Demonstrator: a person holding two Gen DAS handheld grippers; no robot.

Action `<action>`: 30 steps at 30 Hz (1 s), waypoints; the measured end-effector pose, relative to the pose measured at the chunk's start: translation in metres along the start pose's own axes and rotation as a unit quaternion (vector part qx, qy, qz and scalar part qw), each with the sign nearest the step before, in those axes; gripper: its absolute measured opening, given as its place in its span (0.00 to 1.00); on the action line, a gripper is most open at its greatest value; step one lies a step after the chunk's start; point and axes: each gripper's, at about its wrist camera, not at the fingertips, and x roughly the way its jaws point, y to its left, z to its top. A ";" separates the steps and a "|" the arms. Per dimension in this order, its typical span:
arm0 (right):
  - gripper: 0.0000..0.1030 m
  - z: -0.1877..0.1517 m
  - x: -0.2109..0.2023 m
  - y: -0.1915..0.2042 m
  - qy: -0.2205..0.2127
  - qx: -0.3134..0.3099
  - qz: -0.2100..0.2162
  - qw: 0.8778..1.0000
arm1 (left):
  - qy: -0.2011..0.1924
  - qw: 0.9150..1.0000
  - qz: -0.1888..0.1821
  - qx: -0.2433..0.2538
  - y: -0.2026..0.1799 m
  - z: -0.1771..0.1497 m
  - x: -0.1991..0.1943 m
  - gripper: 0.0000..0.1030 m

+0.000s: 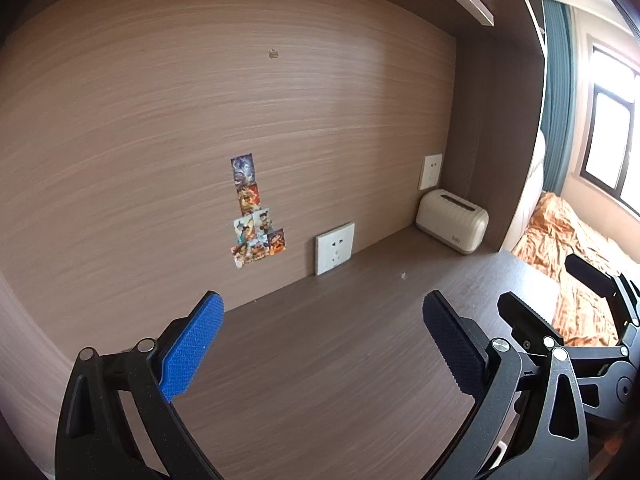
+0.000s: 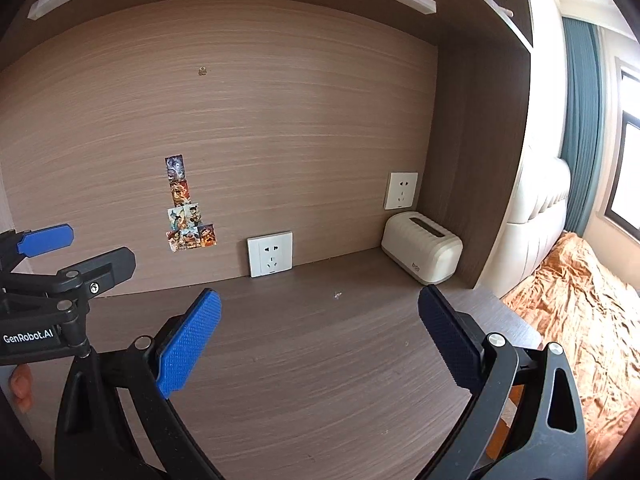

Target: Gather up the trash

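Observation:
A tiny white scrap (image 1: 403,275) lies on the dark wooden desk (image 1: 320,352), toward the back right; it also shows in the right wrist view (image 2: 338,295). My left gripper (image 1: 322,312) is open and empty, hovering over the desk well short of the scrap. My right gripper (image 2: 320,310) is open and empty too, over the desk (image 2: 320,380) in front of the scrap. The right gripper shows at the right edge of the left wrist view (image 1: 560,300). The left gripper shows at the left edge of the right wrist view (image 2: 76,256).
A cream desktop bin (image 2: 422,249) stands in the back right corner, also in the left wrist view (image 1: 452,222). Two white wall sockets (image 2: 270,254) (image 2: 401,191) and stickers (image 2: 188,208) are on the wood back panel. A bed with an orange cover (image 2: 580,300) lies to the right.

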 end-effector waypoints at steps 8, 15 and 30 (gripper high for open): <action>0.96 0.001 -0.001 0.003 0.005 0.001 -0.009 1.000 | -0.012 1.000 0.013 0.024 -0.005 0.002 -0.007 0.95; 0.96 0.000 -0.002 0.000 0.006 0.002 -0.008 1.000 | -0.013 1.000 0.011 0.026 -0.009 0.003 -0.009 0.95; 0.96 -0.005 -0.001 -0.005 0.008 -0.002 -0.012 1.000 | -0.014 0.999 0.016 0.028 -0.020 0.004 -0.010 0.95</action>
